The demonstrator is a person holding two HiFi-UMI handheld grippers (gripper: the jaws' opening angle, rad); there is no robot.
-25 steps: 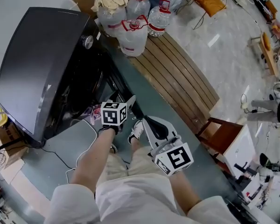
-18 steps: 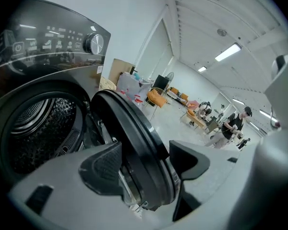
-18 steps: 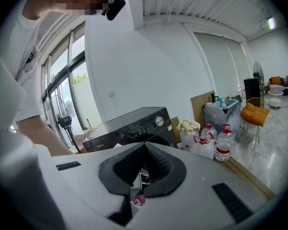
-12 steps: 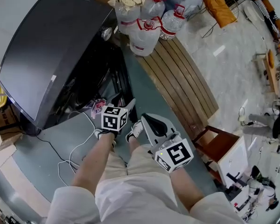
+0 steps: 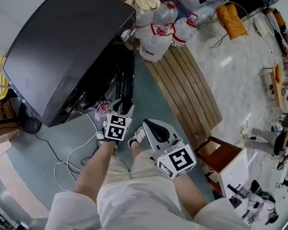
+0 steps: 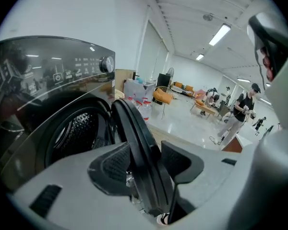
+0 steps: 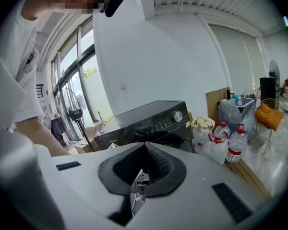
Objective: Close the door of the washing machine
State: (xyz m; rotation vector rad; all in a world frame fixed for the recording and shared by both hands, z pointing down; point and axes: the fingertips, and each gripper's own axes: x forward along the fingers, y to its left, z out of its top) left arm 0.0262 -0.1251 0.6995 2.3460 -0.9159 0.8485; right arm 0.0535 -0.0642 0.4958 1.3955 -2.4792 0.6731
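Since the left tool (image 6: 144, 166) has come forward over the last second and its jaws are closing, the door's (image 6: 134, 128) black rim now stands between them, not yet squeezed. I judge the grasp nearly made and the swing shut still to come. The right tool (image 7: 144, 150), at four o'clock of the left in the head view, is closed on nothing. The door, a thick, glossy, curved ring, stands ajar at twelve o'clock of the left tool. Beyond, at ten o'clock, is the perforated steel drum (image 6: 79, 126), then the washing machine's (image 5: 67, 47) smooth dark body. Clear plastic water bottles (image 5: 156, 37) stand at one o'clock.
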